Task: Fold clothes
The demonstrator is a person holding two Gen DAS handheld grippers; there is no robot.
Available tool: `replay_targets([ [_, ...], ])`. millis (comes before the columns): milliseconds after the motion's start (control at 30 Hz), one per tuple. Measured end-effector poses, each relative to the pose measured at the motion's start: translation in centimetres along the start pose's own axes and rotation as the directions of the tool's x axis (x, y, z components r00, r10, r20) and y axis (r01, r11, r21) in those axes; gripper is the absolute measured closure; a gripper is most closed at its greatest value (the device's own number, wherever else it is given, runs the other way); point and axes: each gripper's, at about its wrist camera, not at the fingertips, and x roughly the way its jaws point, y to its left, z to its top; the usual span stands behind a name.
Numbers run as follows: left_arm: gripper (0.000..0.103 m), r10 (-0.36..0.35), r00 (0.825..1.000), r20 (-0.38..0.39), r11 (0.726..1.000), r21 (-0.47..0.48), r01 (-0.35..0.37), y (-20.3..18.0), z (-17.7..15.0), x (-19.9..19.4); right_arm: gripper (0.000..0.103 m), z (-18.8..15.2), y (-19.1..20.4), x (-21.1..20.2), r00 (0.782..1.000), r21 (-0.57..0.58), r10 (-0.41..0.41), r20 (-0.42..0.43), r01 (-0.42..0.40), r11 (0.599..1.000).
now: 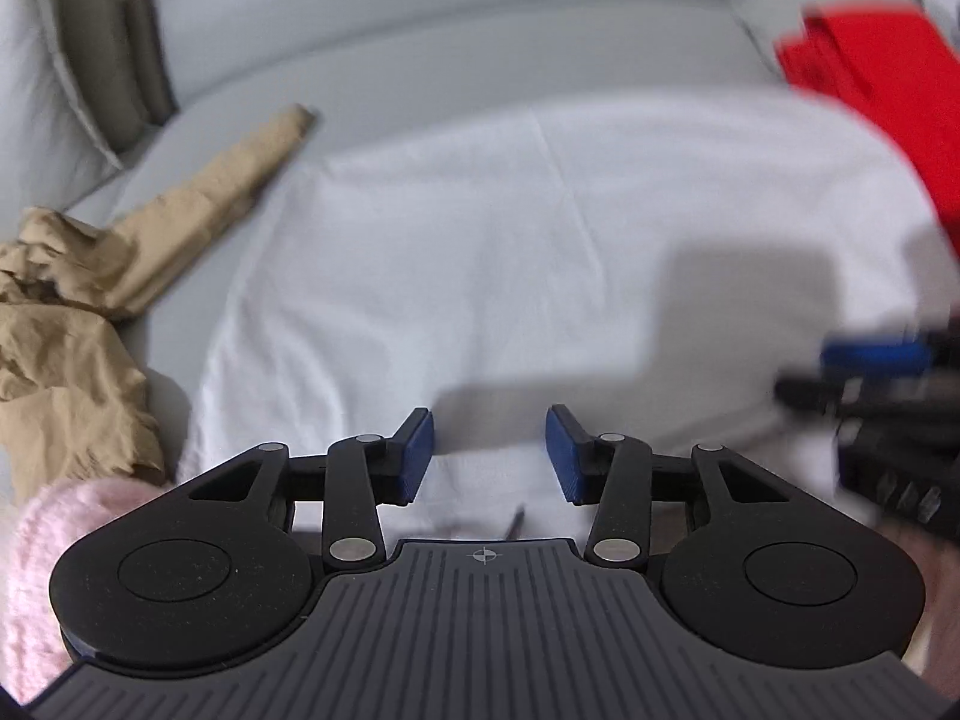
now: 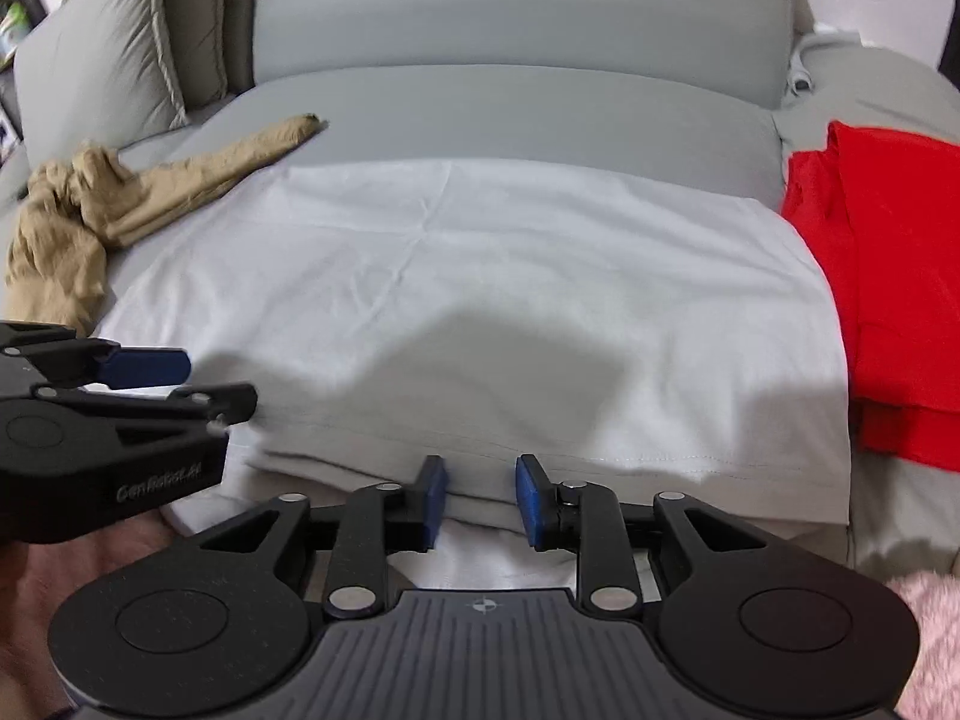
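Note:
A white garment [image 1: 480, 252] lies flat on the grey sofa seat, its folded hem [image 2: 540, 456] running across the near edge. My left gripper [image 1: 489, 456] hovers open over the garment's near edge, and no cloth is pinched between its blue pads [image 1: 417, 459]. In the right wrist view the left gripper [image 2: 198, 384] shows at the left, over the garment's left corner. My right gripper [image 2: 480, 501] stands open at the hem, the fold showing in the gap between its pads [image 2: 531, 501], which do not press on it. The right gripper [image 1: 840, 372] appears blurred at the right of the left wrist view.
A crumpled tan garment [image 2: 90, 210] lies left of the white one, one leg stretched toward the backrest. A red garment [image 2: 888, 276] lies folded at the right. Grey back cushions [image 2: 516, 12] and a side pillow [image 2: 102, 54] bound the seat. A pink fuzzy sleeve [image 1: 36, 570] shows.

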Motion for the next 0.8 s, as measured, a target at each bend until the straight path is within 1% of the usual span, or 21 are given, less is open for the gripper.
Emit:
replay_targets([
  [33,0.055,0.001,1.0,-0.008,1.0,0.008,-0.001,-0.1,0.0,-0.1,0.077,-0.1,-0.1,-0.2,1.0,-0.004,-0.001,-0.013,0.001,1.0],
  [100,0.056,-0.006,0.998,-0.064,1.0,0.024,0.008,-0.3,0.0,-0.4,0.077,-0.3,-0.2,-0.5,0.998,0.01,-0.009,-0.06,0.01,1.0],
  [133,0.057,-0.019,0.995,-0.102,0.999,0.028,0.022,-0.5,-0.1,-0.4,0.076,-0.4,-0.3,-0.4,0.997,0.028,-0.012,-0.082,0.014,1.0],
  [167,0.057,-0.046,0.986,-0.158,0.998,0.029,0.051,-0.6,-0.5,-0.3,0.075,-0.5,-0.5,-0.5,0.994,0.055,-0.013,-0.104,0.019,0.998],
  [200,0.057,-0.071,0.978,-0.194,0.997,0.024,0.077,-0.7,-1.1,-0.4,0.074,-0.7,-0.7,-0.7,0.992,0.089,-0.016,-0.127,0.027,0.996],
  [233,0.057,-0.079,0.977,-0.196,0.996,0.023,0.085,-0.8,-1.5,-0.5,0.073,-1.1,-1.1,-1.0,0.99,0.134,-0.004,-0.142,0.023,0.991],
  [333,0.056,-0.102,0.983,-0.154,0.994,0.021,0.107,-1.0,-2.7,-1.6,0.071,-1.7,-1.9,-2.3,0.993,0.218,0.034,-0.116,-0.008,0.976],
  [400,0.054,-0.105,0.99,-0.095,0.994,0.007,0.106,-0.9,-2.4,-2.4,0.067,-1.8,-2.7,-3.2,0.996,0.264,0.04,-0.076,-0.019,0.964],
  [500,0.052,-0.096,0.995,-0.023,0.995,-0.028,0.095,-0.4,-1.6,-3.3,0.061,-1.8,-4.3,-4.2,0.999,0.339,0.042,-0.008,-0.037,0.94],
  [533,0.052,-0.094,0.996,-0.008,0.995,-0.041,0.093,-0.3,-1.3,-3.5,0.055,-1.8,-4.9,-4.4,0.999,0.362,0.038,0.01,-0.039,0.931],
  [567,0.052,-0.092,0.996,-0.001,0.994,-0.059,0.092,-0.1,-1.0,-3.5,0.051,-1.9,-5.7,-4.6,0.999,0.392,0.027,0.029,-0.036,0.919],
  [667,0.052,-0.093,0.996,0.006,0.991,-0.093,0.093,0.0,-0.3,-3.4,0.044,-2.1,-8.1,-5.1,0.998,0.468,-0.001,0.065,-0.029,0.883],
  [733,0.051,-0.092,0.996,0.009,0.99,-0.104,0.093,0.0,0.0,-3.4,0.041,-2.3,-9.6,-5.2,0.997,0.519,-0.005,0.082,-0.038,0.854],
  [800,0.051,-0.09,0.996,0.01,0.99,-0.109,0.091,-0.3,0.1,-3.2,0.041,-2.5,-11.3,-5.1,0.994,0.576,0.012,0.105,-0.071,0.814],
])
